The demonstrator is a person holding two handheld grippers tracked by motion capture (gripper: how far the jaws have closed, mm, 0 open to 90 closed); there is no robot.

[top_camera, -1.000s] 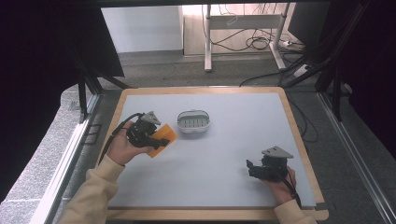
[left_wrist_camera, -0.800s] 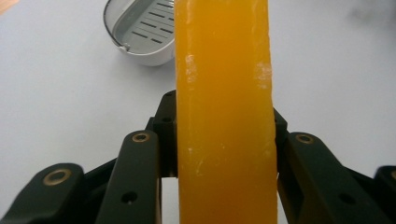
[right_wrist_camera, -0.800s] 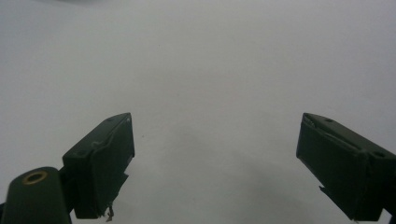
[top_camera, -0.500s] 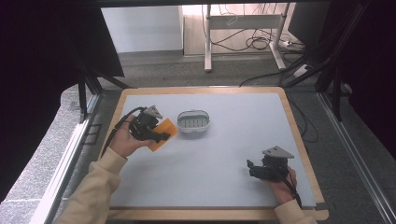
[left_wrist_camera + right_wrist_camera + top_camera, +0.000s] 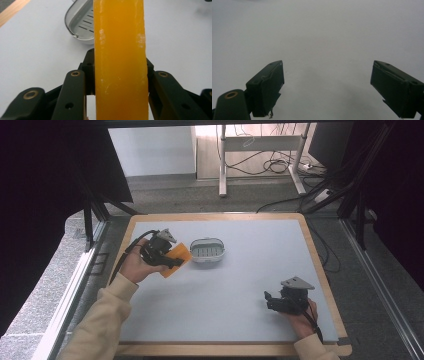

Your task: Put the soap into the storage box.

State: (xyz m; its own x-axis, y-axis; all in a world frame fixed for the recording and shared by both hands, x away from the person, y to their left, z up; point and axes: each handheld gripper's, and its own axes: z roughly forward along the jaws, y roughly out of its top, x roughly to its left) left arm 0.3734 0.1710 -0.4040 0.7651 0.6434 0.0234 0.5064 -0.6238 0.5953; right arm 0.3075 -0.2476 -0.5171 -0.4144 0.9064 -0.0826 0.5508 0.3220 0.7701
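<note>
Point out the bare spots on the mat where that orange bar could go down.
Bare: the middle between the soap dish and right gripper, plus the far right corner. Crowded: around the dish, beside the left gripper holding the orange bar.

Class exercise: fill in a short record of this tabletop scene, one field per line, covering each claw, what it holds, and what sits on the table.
surface: pale grey table top with a wooden rim
left claw: shut on the orange soap bar, held just beside the dish
right claw: open, holds nothing, low over bare table near the right front
soap dish: grey, oval, slotted floor, nothing in it
soap bar position: not yet in the dish
</note>
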